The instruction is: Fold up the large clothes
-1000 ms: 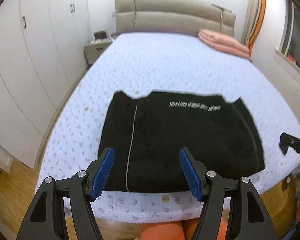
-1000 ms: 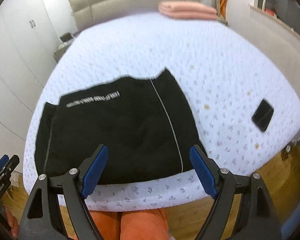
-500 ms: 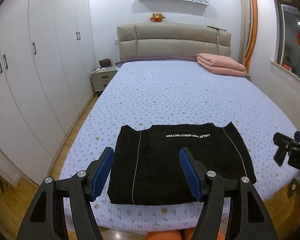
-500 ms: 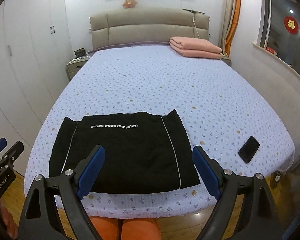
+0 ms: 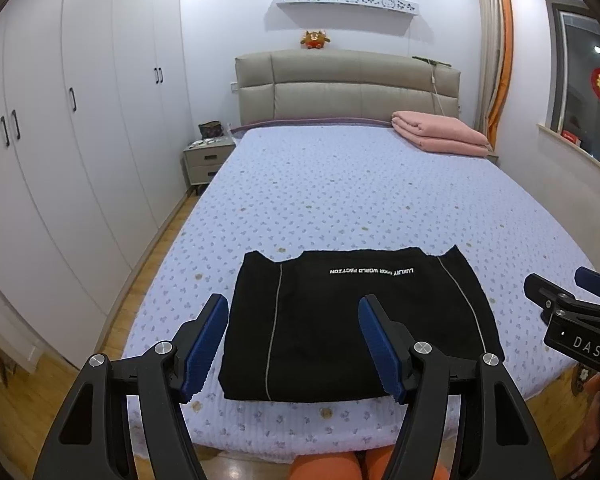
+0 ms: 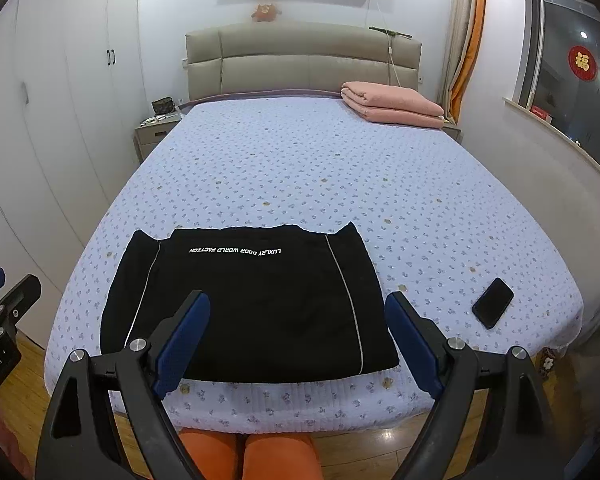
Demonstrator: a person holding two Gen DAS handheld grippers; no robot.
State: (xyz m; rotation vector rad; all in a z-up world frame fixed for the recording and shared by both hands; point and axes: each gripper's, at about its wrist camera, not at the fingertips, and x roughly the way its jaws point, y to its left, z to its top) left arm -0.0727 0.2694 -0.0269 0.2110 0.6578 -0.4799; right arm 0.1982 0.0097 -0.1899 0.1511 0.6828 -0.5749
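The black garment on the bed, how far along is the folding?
Done: the black garment lies folded in a flat rectangle near the foot of the bed. In hand: nothing; the left gripper and right gripper are both open and clear of it. Left: apparently nothing, unless another fold is wanted.

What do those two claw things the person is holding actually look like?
Both the left gripper and the right gripper are matte black plastic frames with silver bolts, each ending in two fingers faced with ribbed blue pads. White lettering marks their sides.
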